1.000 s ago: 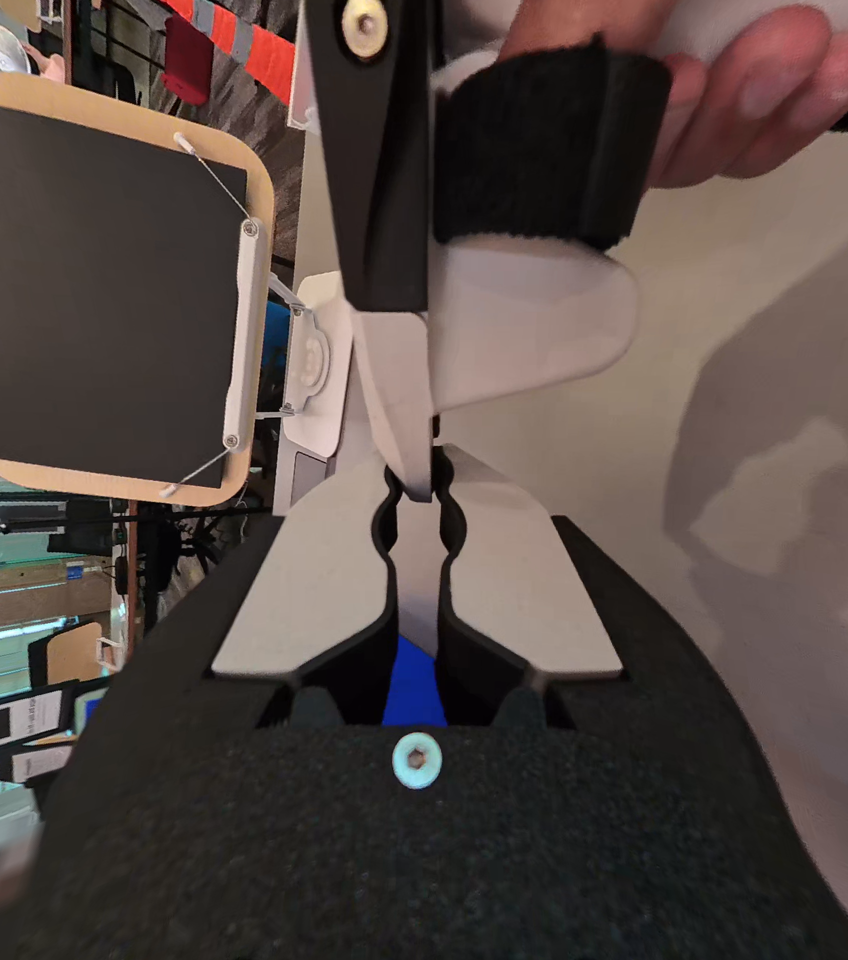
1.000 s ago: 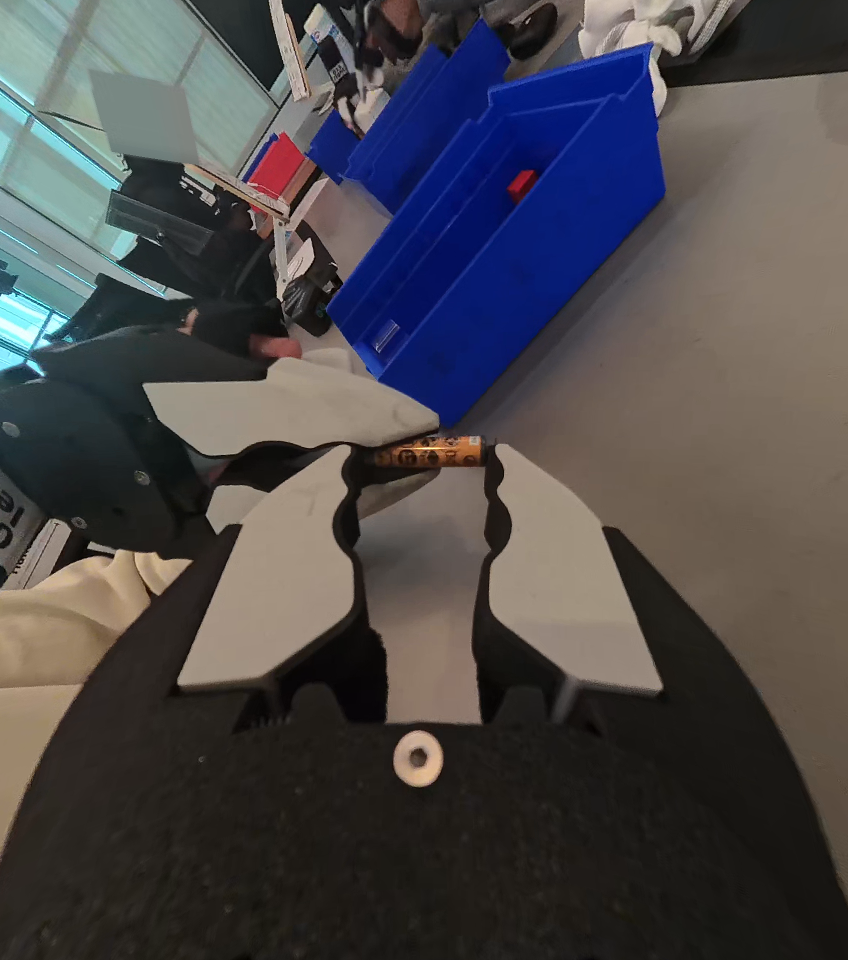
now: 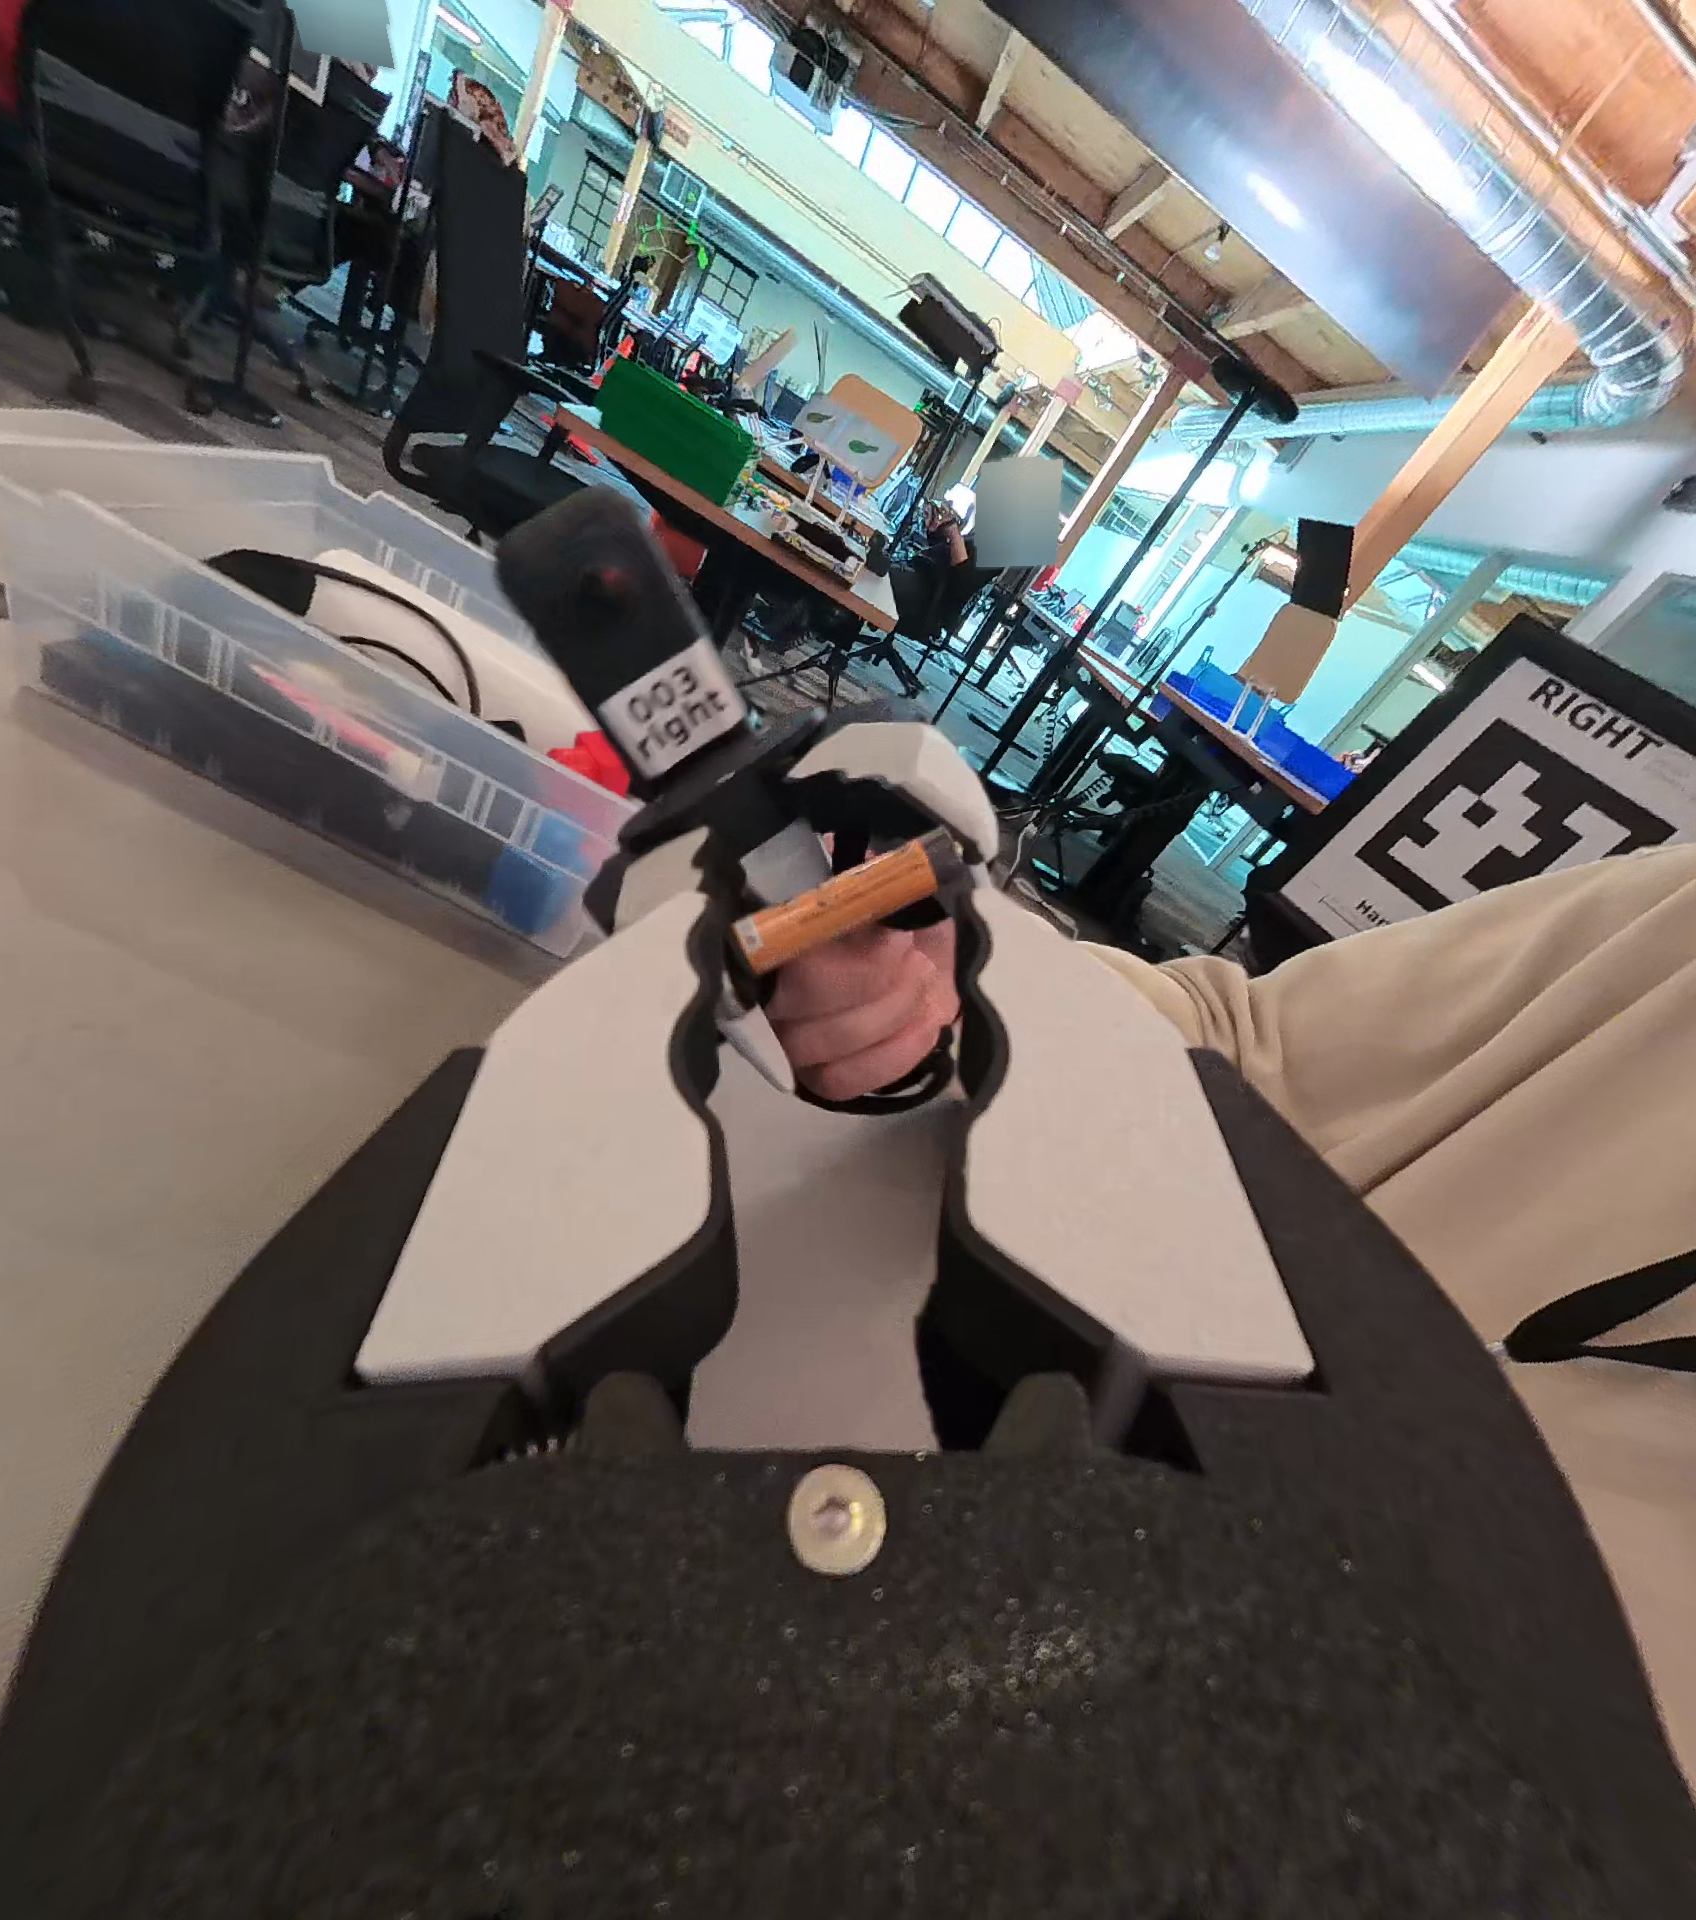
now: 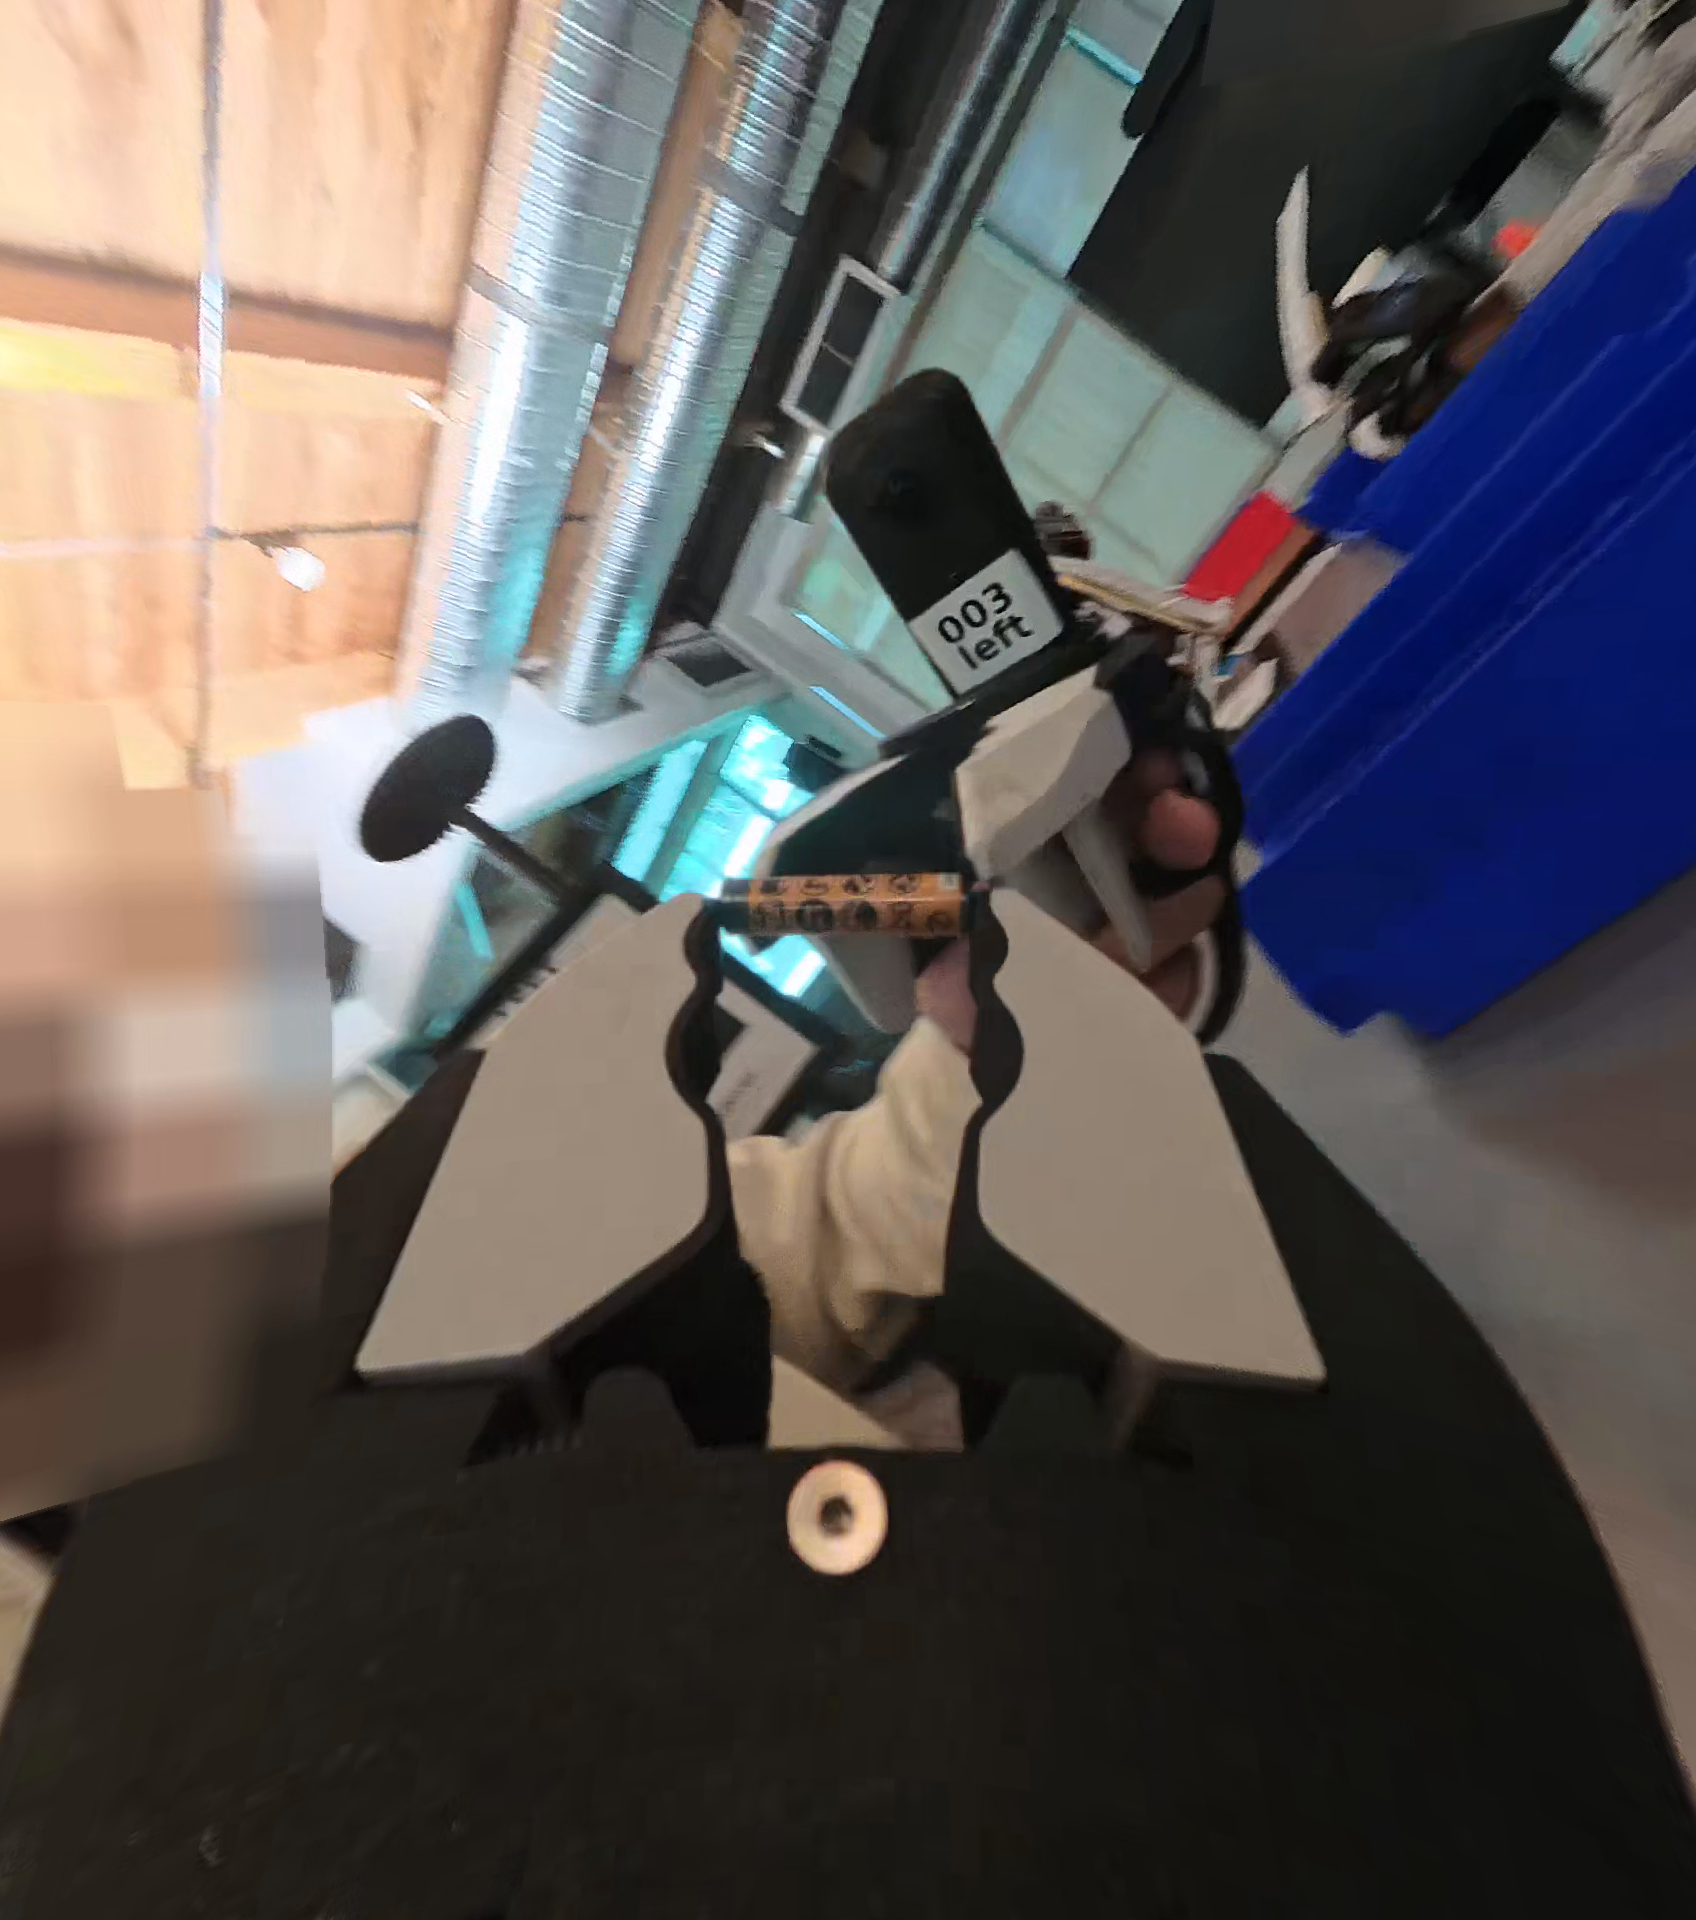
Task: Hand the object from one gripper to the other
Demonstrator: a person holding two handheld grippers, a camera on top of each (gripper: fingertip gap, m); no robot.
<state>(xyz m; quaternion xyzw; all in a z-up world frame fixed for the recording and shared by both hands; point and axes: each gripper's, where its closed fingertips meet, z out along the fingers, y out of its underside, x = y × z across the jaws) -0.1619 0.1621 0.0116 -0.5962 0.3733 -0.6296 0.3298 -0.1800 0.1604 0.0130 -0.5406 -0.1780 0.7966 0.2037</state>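
Observation:
An orange battery (image 3: 844, 899) hangs in the air between the two grippers, which face each other. My right gripper (image 4: 839, 920) is shut on the battery (image 4: 849, 902) end to end, one fingertip at each end. My left gripper (image 3: 831, 925) is open. Its fingertips stand on either side of the battery, and I see no grip on it. The right gripper's black camera mount (image 3: 605, 623) shows in the left wrist view. The left gripper's mount (image 4: 927, 520) shows in the right wrist view. A hand (image 3: 865, 1008) holds the right gripper's handle.
A clear plastic bin (image 3: 252, 665) of small parts stands on the beige table (image 3: 96, 1039) at the left. Blue bins (image 4: 1550, 675) stand on the grey table (image 4: 1550, 1195) at the right. A cream sleeve (image 3: 1446, 1039) and a framed black-and-white marker board (image 3: 1509, 810) are on the right. Less than 4 cm separates the two grippers' tips.
My left gripper has opened from nearly shut. Both grippers have tilted up from the table. The battery has stayed end to end in the right gripper.

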